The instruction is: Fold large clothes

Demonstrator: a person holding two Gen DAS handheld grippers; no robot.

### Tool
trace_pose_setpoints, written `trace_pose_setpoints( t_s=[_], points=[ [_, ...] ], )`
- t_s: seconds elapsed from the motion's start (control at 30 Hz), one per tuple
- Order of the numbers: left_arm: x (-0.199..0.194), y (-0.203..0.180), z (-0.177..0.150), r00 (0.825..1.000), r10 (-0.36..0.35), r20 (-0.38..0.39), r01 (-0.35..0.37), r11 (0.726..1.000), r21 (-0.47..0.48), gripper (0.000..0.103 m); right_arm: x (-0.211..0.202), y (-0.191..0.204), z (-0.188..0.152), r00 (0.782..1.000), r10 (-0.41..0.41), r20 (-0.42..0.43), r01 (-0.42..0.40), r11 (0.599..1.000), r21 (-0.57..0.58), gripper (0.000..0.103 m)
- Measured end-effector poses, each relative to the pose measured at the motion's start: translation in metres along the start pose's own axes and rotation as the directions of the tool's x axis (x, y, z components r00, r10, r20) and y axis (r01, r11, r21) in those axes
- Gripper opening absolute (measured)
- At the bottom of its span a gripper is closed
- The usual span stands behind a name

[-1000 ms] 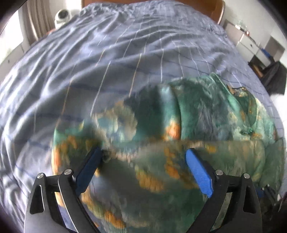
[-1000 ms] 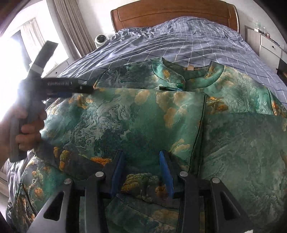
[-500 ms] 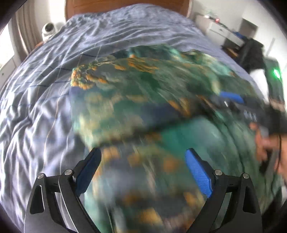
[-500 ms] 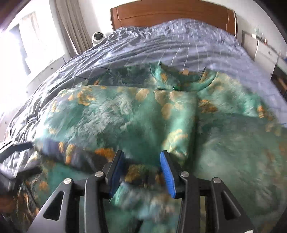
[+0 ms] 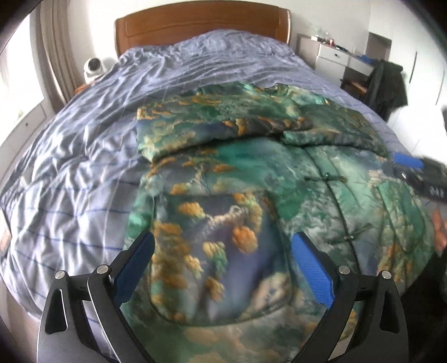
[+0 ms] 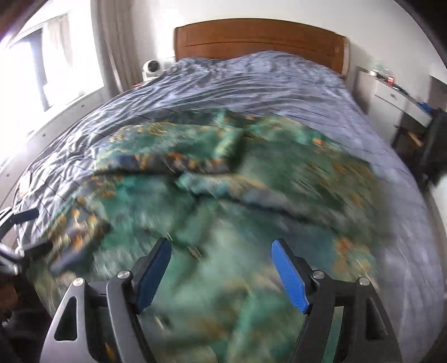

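Observation:
A large green padded jacket [image 5: 251, 181] with orange and blue landscape print lies on the bed, both sleeves folded across its chest. My left gripper [image 5: 222, 251] hangs open above the jacket's lower left part, nothing between its blue pads. My right gripper [image 6: 220, 259] hovers over the jacket [image 6: 223, 173] near its lower middle; its jaws are opening and no cloth is between them. The right gripper [image 5: 410, 164] also shows at the right edge of the left wrist view. The left gripper [image 6: 16, 237] sits at the left edge of the right wrist view, blurred.
The bed carries a wrinkled lavender checked cover [image 5: 83, 167] and a wooden headboard [image 5: 201, 25]. A white camera [image 5: 93, 67] stands at the bed's left. A white desk [image 5: 338, 55] and a chair draped with dark clothing [image 5: 388, 83] stand to the right.
My right gripper let go of the sleeve fold, opened and pulled back and up. My left gripper, open throughout, swung back from the jacket's left side to its lower part.

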State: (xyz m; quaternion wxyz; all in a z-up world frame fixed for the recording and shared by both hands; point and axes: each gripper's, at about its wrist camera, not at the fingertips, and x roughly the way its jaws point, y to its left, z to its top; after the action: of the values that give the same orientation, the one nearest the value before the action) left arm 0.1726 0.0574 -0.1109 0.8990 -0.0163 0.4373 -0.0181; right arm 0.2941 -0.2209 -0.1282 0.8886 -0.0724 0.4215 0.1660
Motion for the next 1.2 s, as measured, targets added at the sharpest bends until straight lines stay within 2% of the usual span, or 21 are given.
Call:
trace_pose_setpoints(
  t_s=[0.1, 0.27, 0.4, 0.47, 0.6, 0.73, 0.97, 1.1, 1.2],
  points=[
    [-0.004, -0.003, -0.003, 1.000, 0.000, 0.003, 0.000, 1.000, -0.007, 0.099, -0.016, -0.019, -0.024, 0.999, -0.042, -0.014, 0.042, 0.997, 0.058, 0.077],
    [-0.019, 0.006, -0.011, 0.999, 0.020, 0.041, -0.016, 0.996, -0.089, 0.099, -0.043, -0.043, -0.052, 0.993, -0.120, -0.004, 0.119, 0.986, 0.119, 0.077],
    [-0.031, 0.005, -0.017, 0.983, 0.142, 0.112, -0.135, 0.988, -0.075, 0.099, -0.063, -0.049, -0.059, 0.989, -0.144, 0.033, 0.138, 0.979, 0.147, 0.077],
    [-0.033, 0.004, -0.018, 0.983, 0.154, 0.104, -0.149, 0.987, -0.058, 0.099, -0.072, -0.048, -0.058, 0.987, -0.146, 0.063, 0.135, 0.980, 0.148, 0.077],
    [-0.033, 0.004, -0.024, 0.996, 0.076, 0.041, -0.072, 0.993, -0.094, 0.099, -0.087, -0.045, -0.055, 0.981, -0.144, 0.129, 0.123, 0.980, 0.156, 0.077],
    [-0.028, 0.002, -0.030, 0.999, 0.019, -0.031, -0.022, 0.995, -0.096, 0.099, -0.090, -0.043, -0.057, 0.982, -0.120, 0.143, 0.095, 0.980, 0.175, 0.077],
    [-0.041, 0.014, -0.032, 1.000, 0.019, -0.002, -0.019, 0.988, -0.156, 0.100, -0.090, -0.047, -0.070, 0.986, -0.126, 0.112, 0.104, 0.978, 0.179, 0.077],
    [-0.044, 0.025, -0.030, 0.998, -0.055, 0.006, 0.055, 0.977, -0.205, 0.100, -0.093, -0.062, -0.077, 0.985, -0.139, 0.099, 0.113, 0.966, 0.231, 0.077],
    [-0.041, 0.026, -0.029, 0.999, -0.046, -0.006, 0.044, 0.978, -0.206, 0.100, -0.092, -0.066, -0.081, 0.986, -0.141, 0.086, 0.115, 0.961, 0.252, 0.077]
  ],
)
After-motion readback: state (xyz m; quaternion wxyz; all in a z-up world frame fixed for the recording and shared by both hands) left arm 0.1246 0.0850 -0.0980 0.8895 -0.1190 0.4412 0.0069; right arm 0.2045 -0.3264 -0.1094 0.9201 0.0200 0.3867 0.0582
